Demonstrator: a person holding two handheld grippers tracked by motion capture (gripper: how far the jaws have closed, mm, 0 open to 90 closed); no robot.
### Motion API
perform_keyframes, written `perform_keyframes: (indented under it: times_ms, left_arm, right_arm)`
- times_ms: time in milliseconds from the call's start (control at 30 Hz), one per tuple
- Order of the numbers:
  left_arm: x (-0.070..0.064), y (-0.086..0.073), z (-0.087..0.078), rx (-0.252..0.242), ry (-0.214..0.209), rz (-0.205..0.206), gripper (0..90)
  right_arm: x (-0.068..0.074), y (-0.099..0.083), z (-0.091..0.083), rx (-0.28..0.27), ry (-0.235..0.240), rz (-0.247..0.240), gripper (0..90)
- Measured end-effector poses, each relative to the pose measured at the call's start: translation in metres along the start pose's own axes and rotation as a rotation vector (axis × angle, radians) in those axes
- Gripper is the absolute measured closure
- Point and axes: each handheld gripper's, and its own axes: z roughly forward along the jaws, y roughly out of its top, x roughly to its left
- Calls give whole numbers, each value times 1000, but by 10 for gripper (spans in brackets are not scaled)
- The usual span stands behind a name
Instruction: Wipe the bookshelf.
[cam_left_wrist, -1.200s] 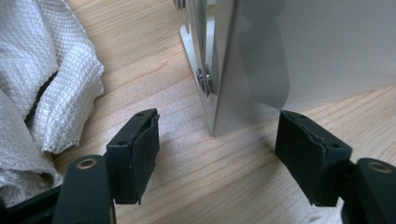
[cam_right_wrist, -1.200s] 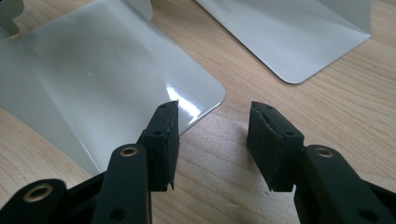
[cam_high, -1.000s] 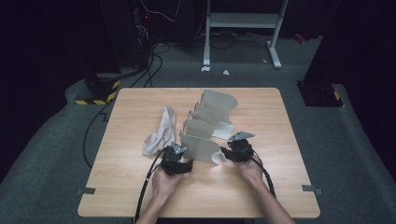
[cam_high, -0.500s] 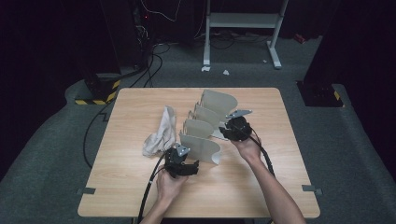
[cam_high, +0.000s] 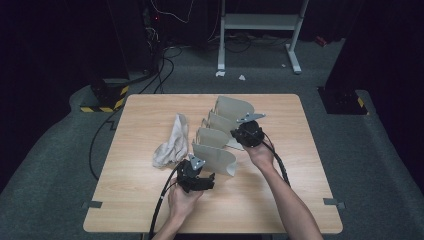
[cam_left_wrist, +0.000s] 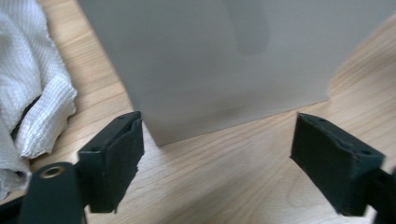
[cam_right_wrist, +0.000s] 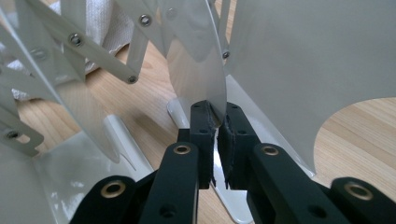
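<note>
On the table (cam_high: 280, 200), the folding rack (cam_high: 220, 137) stands mid-board beside a cloth (cam_high: 172, 142); the right gripper (cam_right_wrist: 215, 122) pinches one thin panel, the left gripper (cam_left_wrist: 217, 154) gapes empty at the front panel, so tugging may bend it.

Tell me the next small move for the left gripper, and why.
Probably ease the left gripper forward and close it on the rack's near panel. Its jaws stand open just short of that panel's lower edge, while the right gripper already pinches a middle panel.
</note>
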Motion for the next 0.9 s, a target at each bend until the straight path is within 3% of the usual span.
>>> perform_keyframes:
  times_ms: [233, 500, 700, 900]
  left_arm:
    - [-9, 4, 0, 2, -15, 9, 183]
    - [-4, 13, -2, -27, 14, -8, 197]
    - [-7, 21, -1, -10, 25, 2, 179]
    - [-4, 29, 9, 5, 29, -33, 177]
  right_arm:
    - [1, -2, 0, -10, -11, 9, 858]
    - [2, -2, 0, -3, -70, 37, 859]
    - [6, 0, 2, 0, -117, 56, 861]
    - [6, 4, 8, 14, -177, 108, 870]
